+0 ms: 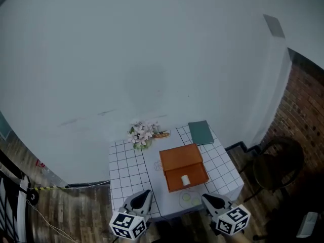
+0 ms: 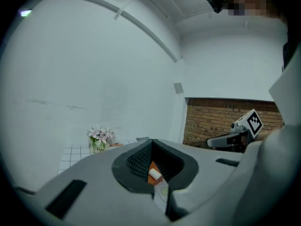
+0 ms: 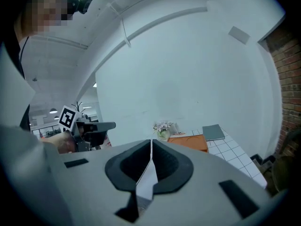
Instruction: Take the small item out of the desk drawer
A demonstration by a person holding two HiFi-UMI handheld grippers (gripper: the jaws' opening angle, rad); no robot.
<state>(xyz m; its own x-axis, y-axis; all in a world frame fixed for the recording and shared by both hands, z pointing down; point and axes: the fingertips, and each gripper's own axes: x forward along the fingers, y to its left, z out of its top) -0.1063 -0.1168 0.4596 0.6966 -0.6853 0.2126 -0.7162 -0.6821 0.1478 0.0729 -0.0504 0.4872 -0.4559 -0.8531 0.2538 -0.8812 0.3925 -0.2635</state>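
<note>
An orange desk drawer box (image 1: pixel 183 165) stands in the middle of a small table with a grid-pattern cloth (image 1: pixel 126 172). A small white knob (image 1: pixel 186 179) sits on its front. The drawer looks closed, and no small item shows. My left gripper (image 1: pixel 147 192) hovers at the table's near edge, left of the box. Its tips are together and hold nothing. My right gripper (image 1: pixel 205 197) is at the near edge to the right, shut and empty. In the left gripper view the knob (image 2: pixel 154 174) shows beyond the left gripper (image 2: pixel 150 141). The right gripper (image 3: pixel 151 141) points past the box (image 3: pixel 190 141).
A vase of pale flowers (image 1: pixel 142 134) and a grey-green book (image 1: pixel 201 132) sit at the table's far side by the white wall. A pale sheet with green circles (image 1: pixel 190 197) lies before the box. A dark chair (image 1: pixel 276 168) and a brick wall (image 1: pixel 304 110) stand right.
</note>
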